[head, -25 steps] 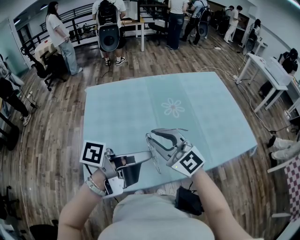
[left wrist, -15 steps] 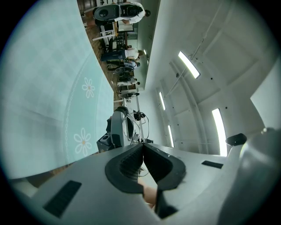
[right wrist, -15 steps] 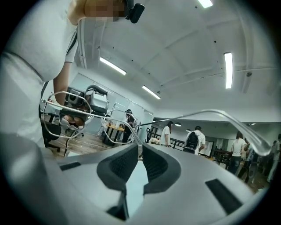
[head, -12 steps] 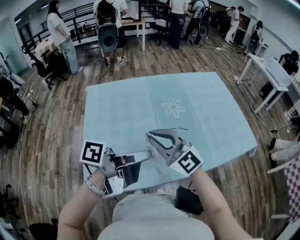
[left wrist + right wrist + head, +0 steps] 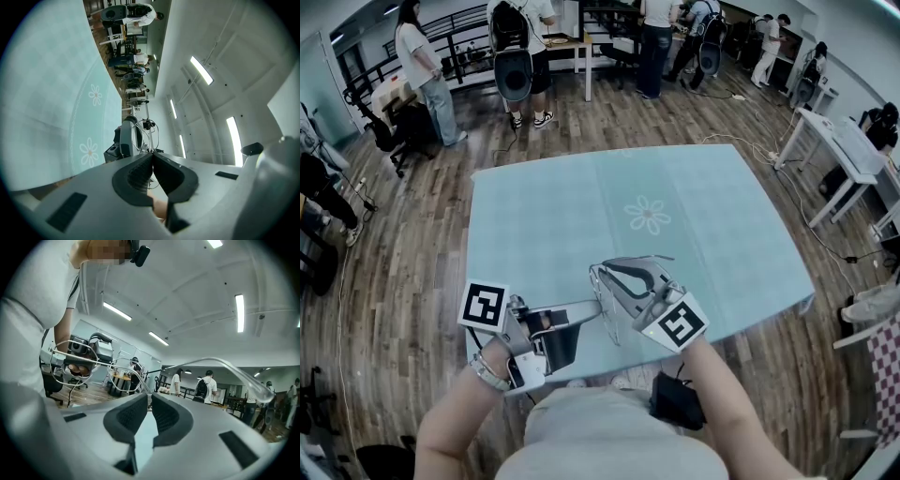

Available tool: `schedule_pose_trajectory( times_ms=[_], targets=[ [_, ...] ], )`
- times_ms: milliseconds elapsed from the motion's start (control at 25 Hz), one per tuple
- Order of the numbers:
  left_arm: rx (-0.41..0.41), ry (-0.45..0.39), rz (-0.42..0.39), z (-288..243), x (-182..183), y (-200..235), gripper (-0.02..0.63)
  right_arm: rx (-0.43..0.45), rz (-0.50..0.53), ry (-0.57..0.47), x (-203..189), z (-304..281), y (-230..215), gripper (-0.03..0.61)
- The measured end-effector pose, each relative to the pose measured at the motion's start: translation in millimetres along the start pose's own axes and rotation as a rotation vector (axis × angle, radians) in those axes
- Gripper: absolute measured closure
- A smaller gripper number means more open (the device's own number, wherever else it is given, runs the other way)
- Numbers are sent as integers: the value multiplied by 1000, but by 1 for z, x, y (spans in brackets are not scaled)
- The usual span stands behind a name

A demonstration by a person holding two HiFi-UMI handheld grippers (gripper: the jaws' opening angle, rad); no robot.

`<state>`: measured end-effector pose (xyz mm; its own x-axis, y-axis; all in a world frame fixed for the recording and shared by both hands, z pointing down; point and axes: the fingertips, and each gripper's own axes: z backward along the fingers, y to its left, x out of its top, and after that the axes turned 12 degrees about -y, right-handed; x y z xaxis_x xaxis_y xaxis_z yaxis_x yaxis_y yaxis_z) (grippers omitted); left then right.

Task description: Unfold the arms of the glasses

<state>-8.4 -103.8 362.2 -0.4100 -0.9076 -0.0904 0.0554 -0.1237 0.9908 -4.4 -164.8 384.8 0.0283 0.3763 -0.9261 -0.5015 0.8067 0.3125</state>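
Thin wire-rimmed glasses [image 5: 612,321] hang in the air over the near edge of the table, between my two grippers. My left gripper [image 5: 598,307] reaches in level from the left, and its pads meet on the frame's wire [image 5: 152,133]. From the right, my right gripper [image 5: 600,277] has its jaws nearly together and pinches the frame at its tips [image 5: 149,397]. In the right gripper view a lens rim [image 5: 75,363] shows at the left. One clear arm [image 5: 234,366] arcs away to the right.
The table wears a light blue cloth [image 5: 553,216] with a flower print [image 5: 647,216]. Several people [image 5: 517,56] stand on the wooden floor beyond it. White desks [image 5: 839,150] and cables lie to the right.
Both hands stay where they were. The right gripper's jaws look a little narrower round the glasses than a second ago.
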Motion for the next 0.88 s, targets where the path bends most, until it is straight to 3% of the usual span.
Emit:
schedule_pose_trajectory(
  times_ms=[880],
  targets=[
    [21, -64, -13, 9, 18, 1, 603, -109, -26, 33, 1, 21, -24, 541]
  ],
)
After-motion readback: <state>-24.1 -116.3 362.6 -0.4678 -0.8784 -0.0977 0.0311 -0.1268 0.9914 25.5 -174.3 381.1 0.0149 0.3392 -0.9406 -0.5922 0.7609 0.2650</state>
